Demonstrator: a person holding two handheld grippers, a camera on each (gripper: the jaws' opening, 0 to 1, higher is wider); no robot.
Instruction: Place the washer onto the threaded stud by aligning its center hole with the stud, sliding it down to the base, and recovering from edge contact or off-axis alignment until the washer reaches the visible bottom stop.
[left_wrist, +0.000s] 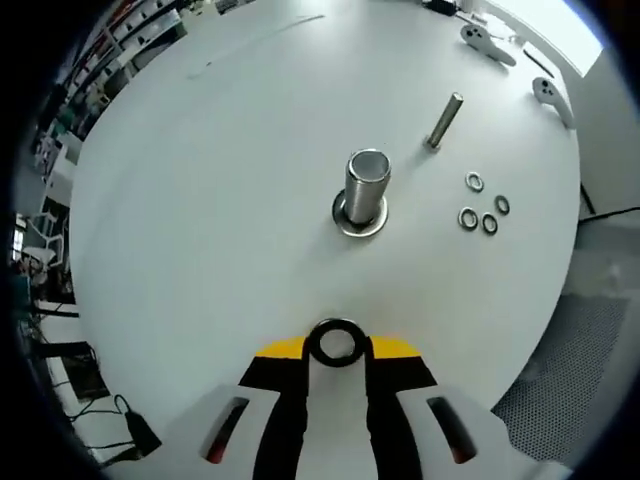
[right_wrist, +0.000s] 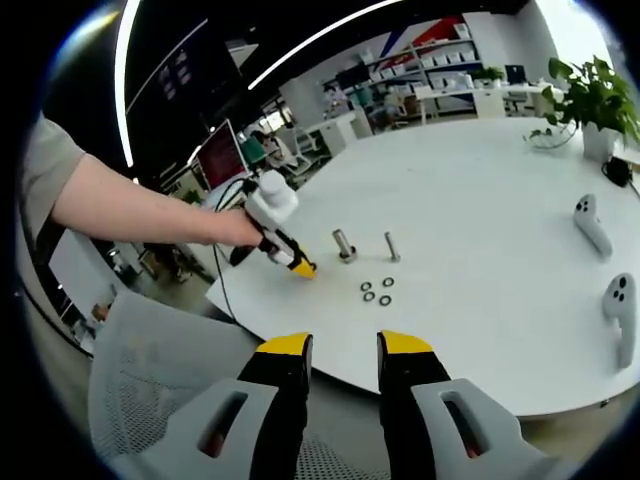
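The left gripper (left_wrist: 338, 352) is pinching a dark washer (left_wrist: 338, 343) between its yellow-tipped jaws, holding it above the white desk (left_wrist: 200, 220), short of the upright threaded stud (left_wrist: 366, 188) with its flanged base. Four spare washers (left_wrist: 481, 209) are lying beside a slimmer bolt (left_wrist: 443, 120). The right gripper (right_wrist: 345, 352) is hanging off the desk edge, jaws parted around nothing. Two white controllers (right_wrist: 605, 260) are resting far right.
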